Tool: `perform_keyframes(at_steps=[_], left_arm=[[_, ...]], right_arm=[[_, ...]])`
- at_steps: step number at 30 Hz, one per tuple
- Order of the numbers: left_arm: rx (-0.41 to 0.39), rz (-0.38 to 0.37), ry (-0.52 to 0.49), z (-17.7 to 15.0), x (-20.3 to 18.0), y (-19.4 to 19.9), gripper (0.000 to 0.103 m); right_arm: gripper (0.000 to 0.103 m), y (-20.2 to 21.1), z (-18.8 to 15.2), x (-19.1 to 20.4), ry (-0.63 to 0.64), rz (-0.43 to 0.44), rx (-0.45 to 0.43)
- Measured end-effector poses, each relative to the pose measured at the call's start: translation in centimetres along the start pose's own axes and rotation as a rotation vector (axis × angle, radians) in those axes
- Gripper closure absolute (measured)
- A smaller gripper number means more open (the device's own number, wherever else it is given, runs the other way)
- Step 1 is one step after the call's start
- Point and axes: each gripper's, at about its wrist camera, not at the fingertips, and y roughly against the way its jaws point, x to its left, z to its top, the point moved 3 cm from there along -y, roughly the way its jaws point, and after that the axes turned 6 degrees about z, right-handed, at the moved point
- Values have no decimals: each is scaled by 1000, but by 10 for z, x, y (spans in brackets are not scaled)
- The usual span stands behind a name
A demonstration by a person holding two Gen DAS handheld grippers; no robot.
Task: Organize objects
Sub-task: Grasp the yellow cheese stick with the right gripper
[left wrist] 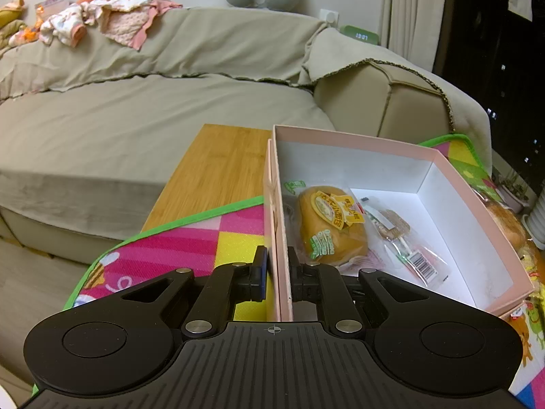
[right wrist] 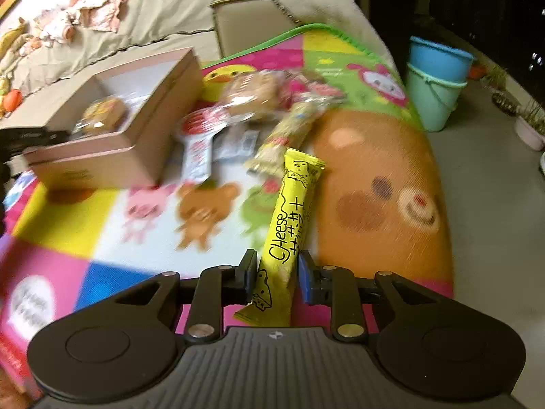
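Yellow cheese stick point(right wrist: 289, 225), right view only

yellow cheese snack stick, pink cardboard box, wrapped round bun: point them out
yellow cheese snack stick point(right wrist: 289, 225), right wrist view, middle of wrapper
pink cardboard box point(left wrist: 477, 201), left wrist view, right wall
wrapped round bun point(left wrist: 330, 225), left wrist view, top

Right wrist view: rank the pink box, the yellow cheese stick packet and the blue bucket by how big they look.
1. pink box, largest.
2 and 3. yellow cheese stick packet and blue bucket look alike in area; the packet sits much nearer the camera, so that order is unsure.
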Motion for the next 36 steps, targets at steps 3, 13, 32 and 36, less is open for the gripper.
perform_keyframes(at_steps=[3,13,32,36], left_arm=[[-1,-1,-1,0,0,1,91],[5,-3,-15,-3,-1,1,91],[7,-13,-3,-4,0,4,90],[9,-10,-8,-5,-1,5,90]], right_arm=[[70,2,1,4,11,2,-6],[72,-19,17,14,91,-92,-27],[91,44,25,52,159,-17,-101],[55,26,11,46,165,-19,-61]])
